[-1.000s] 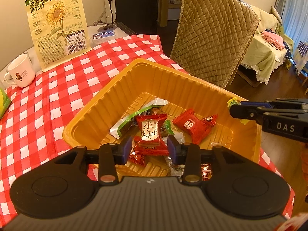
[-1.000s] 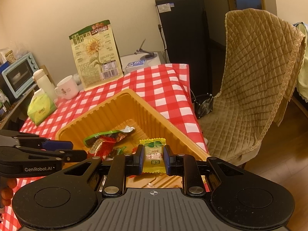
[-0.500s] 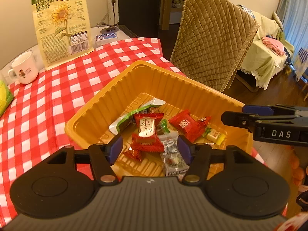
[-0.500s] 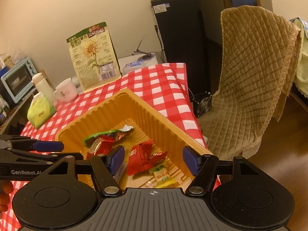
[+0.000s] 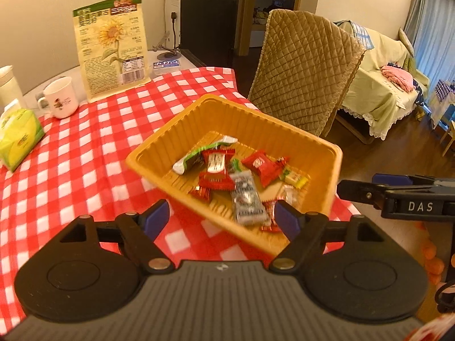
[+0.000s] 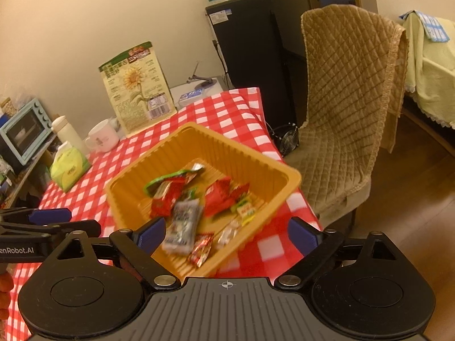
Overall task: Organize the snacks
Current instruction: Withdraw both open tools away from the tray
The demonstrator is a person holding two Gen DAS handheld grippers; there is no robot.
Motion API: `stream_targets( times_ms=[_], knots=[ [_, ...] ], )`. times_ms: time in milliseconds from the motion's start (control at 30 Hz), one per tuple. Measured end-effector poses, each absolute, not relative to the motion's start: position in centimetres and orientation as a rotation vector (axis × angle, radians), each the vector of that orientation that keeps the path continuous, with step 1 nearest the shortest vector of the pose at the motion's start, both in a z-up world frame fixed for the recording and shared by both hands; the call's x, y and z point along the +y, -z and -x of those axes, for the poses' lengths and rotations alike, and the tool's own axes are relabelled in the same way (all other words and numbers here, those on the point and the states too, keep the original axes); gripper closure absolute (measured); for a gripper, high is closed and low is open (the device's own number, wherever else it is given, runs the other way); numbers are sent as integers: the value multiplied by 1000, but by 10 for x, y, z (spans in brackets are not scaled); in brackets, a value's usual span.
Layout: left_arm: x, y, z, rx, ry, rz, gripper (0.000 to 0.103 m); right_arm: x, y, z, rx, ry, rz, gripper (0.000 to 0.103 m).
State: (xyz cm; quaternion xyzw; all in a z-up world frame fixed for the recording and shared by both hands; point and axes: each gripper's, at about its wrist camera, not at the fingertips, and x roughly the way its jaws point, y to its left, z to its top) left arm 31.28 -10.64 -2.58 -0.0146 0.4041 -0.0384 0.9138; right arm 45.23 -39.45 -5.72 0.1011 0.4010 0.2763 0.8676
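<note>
Both pairs of jaws are opening wide and pinch nothing, the left gripper (image 5: 220, 218) and right gripper (image 6: 226, 234) poised at the near rim of the orange tray (image 5: 308, 142) on the checked table (image 5: 71, 170); beyond the jaws, about ten wrapped snacks (image 5: 241, 173) lie heaped inside, apparently most of the job done; no loose snack shows on the cloth; the table behind the jaws is hidden, and motion blur smears the nearest wrappers.

An orange ribbed tray (image 5: 250, 119) sits on the checked surface (image 5: 85, 153) near its right edge, holding loose wrapped snacks (image 5: 241, 170): red, green, silver and yellow packets lying flat.
</note>
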Motion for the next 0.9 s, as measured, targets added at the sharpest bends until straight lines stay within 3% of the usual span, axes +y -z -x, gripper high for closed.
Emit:
stream_targets(
  times_ms=[900],
  knots=[
    [-25,1,-66,872,34,94,24,-352,18,-206,922,-554,-158,11]
  ],
)
